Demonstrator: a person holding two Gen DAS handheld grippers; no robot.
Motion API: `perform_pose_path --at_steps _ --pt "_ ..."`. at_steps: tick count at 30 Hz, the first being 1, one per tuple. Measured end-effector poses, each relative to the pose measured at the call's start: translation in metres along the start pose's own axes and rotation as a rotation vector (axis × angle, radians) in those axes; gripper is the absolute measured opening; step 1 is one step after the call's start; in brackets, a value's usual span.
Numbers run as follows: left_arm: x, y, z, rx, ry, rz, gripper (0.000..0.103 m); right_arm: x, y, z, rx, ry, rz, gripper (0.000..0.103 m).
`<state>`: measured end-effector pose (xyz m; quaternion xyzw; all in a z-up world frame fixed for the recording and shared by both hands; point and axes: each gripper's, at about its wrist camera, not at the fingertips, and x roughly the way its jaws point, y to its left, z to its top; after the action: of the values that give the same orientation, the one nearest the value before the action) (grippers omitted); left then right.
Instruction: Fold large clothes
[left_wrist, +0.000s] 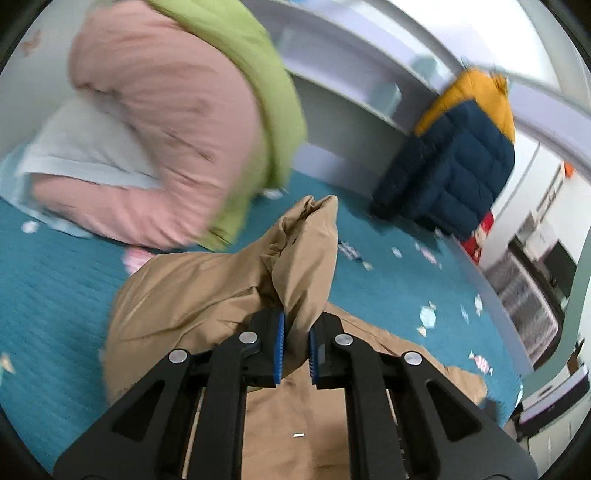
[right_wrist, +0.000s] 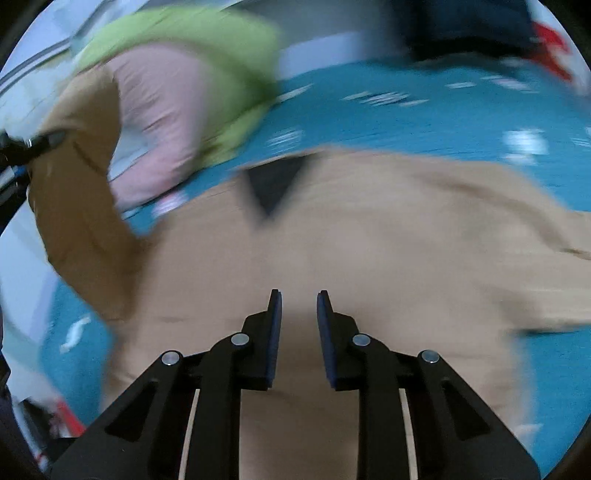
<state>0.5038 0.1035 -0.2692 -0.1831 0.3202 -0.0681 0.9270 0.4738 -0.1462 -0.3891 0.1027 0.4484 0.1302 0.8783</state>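
A large tan garment (left_wrist: 192, 291) lies on the teal bed cover (left_wrist: 48, 280). My left gripper (left_wrist: 296, 332) is shut on a bunched fold of the tan garment and lifts it, so the cloth stands up between the blue pads. In the right wrist view the tan garment (right_wrist: 369, 240) spreads across the bed, with a dark triangle at its collar (right_wrist: 273, 188). My right gripper (right_wrist: 299, 306) is open and empty just above the tan cloth. The left gripper (right_wrist: 14, 155) shows at the far left of that view, holding up a sleeve-like part.
A pile of pink (left_wrist: 166, 122) and green (left_wrist: 258, 74) clothes with a pale blue piece (left_wrist: 81, 147) lies at the back left. A navy and yellow puffer jacket (left_wrist: 454, 162) stands at the back right by a white shelf unit (left_wrist: 351, 85). The right wrist view is motion-blurred.
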Motion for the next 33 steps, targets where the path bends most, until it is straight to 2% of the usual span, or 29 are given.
perform_pose_path --at_steps 2,5,9,12,14,15,18,19,20,21,22,25,27,29,30,31,33 --pt "0.039 -0.033 -0.023 0.031 0.048 -0.006 0.010 -0.026 -0.057 -0.008 0.055 -0.040 -0.102 0.020" --pt "0.096 -0.061 -0.060 0.057 0.147 0.001 0.010 -0.054 -0.140 -0.024 0.196 -0.059 -0.233 0.020" --pt "0.147 -0.076 -0.106 0.084 0.275 0.044 0.010 -0.080 -0.238 -0.048 0.428 -0.082 -0.312 0.020" --pt "0.171 -0.077 -0.135 0.136 0.358 0.088 0.011 -0.093 -0.290 -0.063 0.573 -0.112 -0.286 0.022" --pt "0.180 -0.079 -0.149 0.176 0.382 0.109 0.014 -0.099 -0.306 -0.067 0.647 -0.131 -0.271 0.029" --pt "0.181 -0.081 -0.154 0.183 0.390 0.111 0.022 -0.102 -0.315 -0.068 0.676 -0.147 -0.268 0.032" --pt "0.179 -0.089 -0.161 0.192 0.400 0.086 0.027 -0.103 -0.335 -0.069 0.742 -0.186 -0.264 0.033" --pt "0.178 -0.092 -0.163 0.205 0.403 0.082 0.032 -0.103 -0.342 -0.069 0.764 -0.199 -0.257 0.037" --pt "0.177 -0.095 -0.164 0.207 0.405 0.061 0.037 -0.104 -0.347 -0.069 0.787 -0.205 -0.245 0.039" --pt "0.176 -0.099 -0.163 0.205 0.407 0.041 0.048 -0.104 -0.353 -0.069 0.809 -0.207 -0.233 0.039" --pt "0.173 -0.102 -0.163 0.200 0.405 0.019 0.055 -0.104 -0.358 -0.069 0.830 -0.214 -0.218 0.042" --pt "0.166 -0.111 -0.163 0.199 0.403 -0.048 0.062 -0.096 -0.370 -0.059 0.842 -0.214 -0.150 0.048" --pt "0.157 -0.108 -0.159 0.177 0.409 -0.077 0.063 -0.086 -0.377 -0.055 0.874 -0.207 -0.113 0.048" --pt "0.146 -0.097 -0.152 0.138 0.406 -0.085 0.065 -0.078 -0.383 -0.052 0.882 -0.190 -0.104 0.045" --pt "0.139 -0.086 -0.146 0.110 0.401 -0.074 0.069 -0.075 -0.382 -0.048 0.859 -0.172 -0.126 0.038" --pt "0.133 -0.071 -0.139 0.078 0.395 -0.054 0.072 -0.074 -0.377 -0.045 0.823 -0.161 -0.155 0.024" --pt "0.120 -0.041 -0.127 0.026 0.388 0.031 0.072 -0.077 -0.364 -0.034 0.725 -0.165 -0.205 0.015"
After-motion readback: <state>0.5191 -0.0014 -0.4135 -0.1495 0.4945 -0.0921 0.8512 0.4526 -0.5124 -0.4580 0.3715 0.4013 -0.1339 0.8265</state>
